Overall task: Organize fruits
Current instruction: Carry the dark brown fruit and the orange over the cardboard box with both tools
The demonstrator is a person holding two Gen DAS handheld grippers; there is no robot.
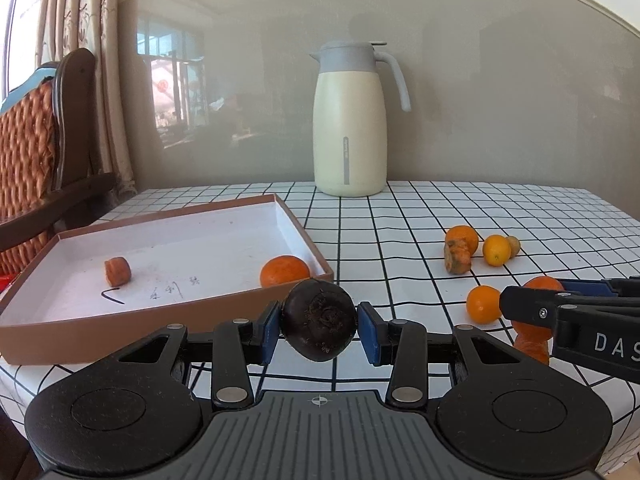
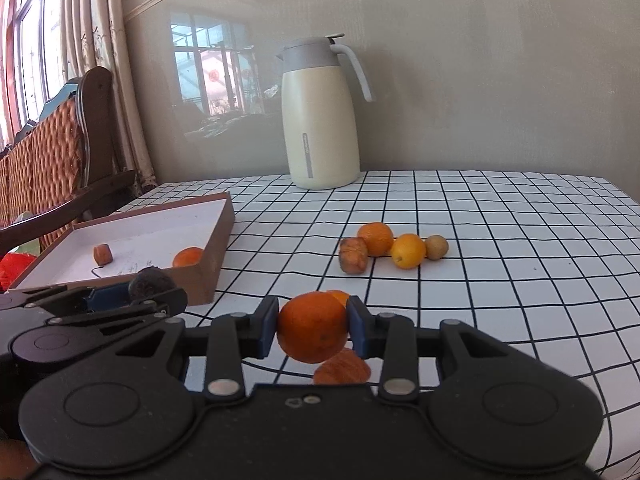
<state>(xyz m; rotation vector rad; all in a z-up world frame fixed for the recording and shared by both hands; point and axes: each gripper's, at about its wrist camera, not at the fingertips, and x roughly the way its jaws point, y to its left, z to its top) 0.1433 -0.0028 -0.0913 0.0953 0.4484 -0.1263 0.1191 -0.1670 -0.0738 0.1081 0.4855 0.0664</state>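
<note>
My left gripper (image 1: 319,326) is shut on a dark purple round fruit (image 1: 319,320), held just in front of the near edge of a shallow brown box (image 1: 168,312). The box holds an orange (image 1: 285,271) and a small orange chunk (image 1: 117,271). My right gripper (image 2: 313,326) is shut on an orange (image 2: 313,326) above the table, with an orange piece (image 2: 341,368) lying below it. More fruit lies mid-table: an orange (image 2: 375,238), a yellow citrus (image 2: 408,251), a small brown fruit (image 2: 436,247) and a carrot-like chunk (image 2: 353,255).
A cream thermos jug (image 1: 350,120) stands at the back of the checked tablecloth (image 1: 400,216). A wooden chair with a woven back (image 1: 36,160) stands left of the table. A small orange (image 1: 483,304) lies near the right gripper.
</note>
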